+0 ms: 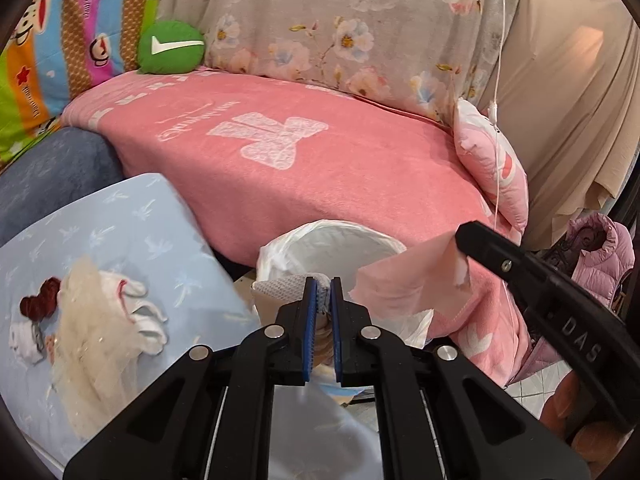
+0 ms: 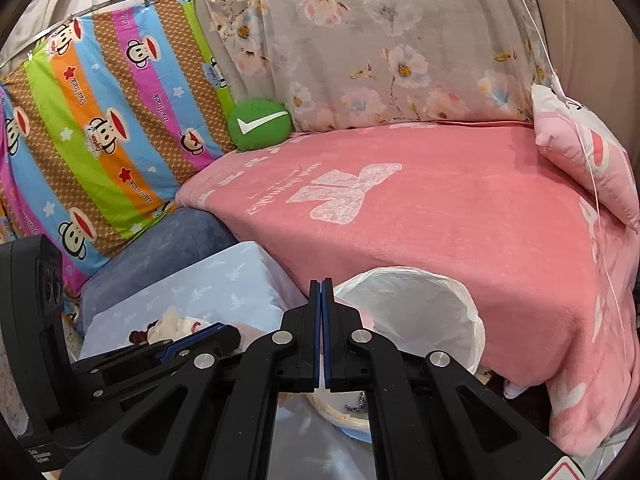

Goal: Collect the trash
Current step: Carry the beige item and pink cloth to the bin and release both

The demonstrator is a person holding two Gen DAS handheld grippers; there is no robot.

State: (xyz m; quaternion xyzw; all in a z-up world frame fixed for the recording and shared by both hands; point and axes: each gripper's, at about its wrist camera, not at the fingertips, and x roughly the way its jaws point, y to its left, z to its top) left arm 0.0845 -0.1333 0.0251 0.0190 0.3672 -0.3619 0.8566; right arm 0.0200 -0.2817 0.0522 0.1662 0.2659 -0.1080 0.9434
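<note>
2 hand-held grippers hover just in front of a white-lined trash bin (image 1: pixel 332 248) that stands against a sofa draped in a pink blanket (image 1: pixel 280 152). The left gripper (image 1: pixel 325 296) is clamped on a pale, mesh-textured scrap (image 1: pixel 280 289), possibly a wipe or foam net; the view is too close to be sure. The right gripper (image 1: pixel 464 240) pinches a torn sheet of pink tissue (image 1: pixel 404 280), which hangs beside the bin's rim; in its own camera view its jaws look fully closed with nothing visible between them. Both pieces of trash sit at or just short of the bin's mouth. The step in hand appears to be carrying the trash to the bin. Next, each gripper likely needs to move over the opening and spread its jaws so the pieces drop inside.
</note>
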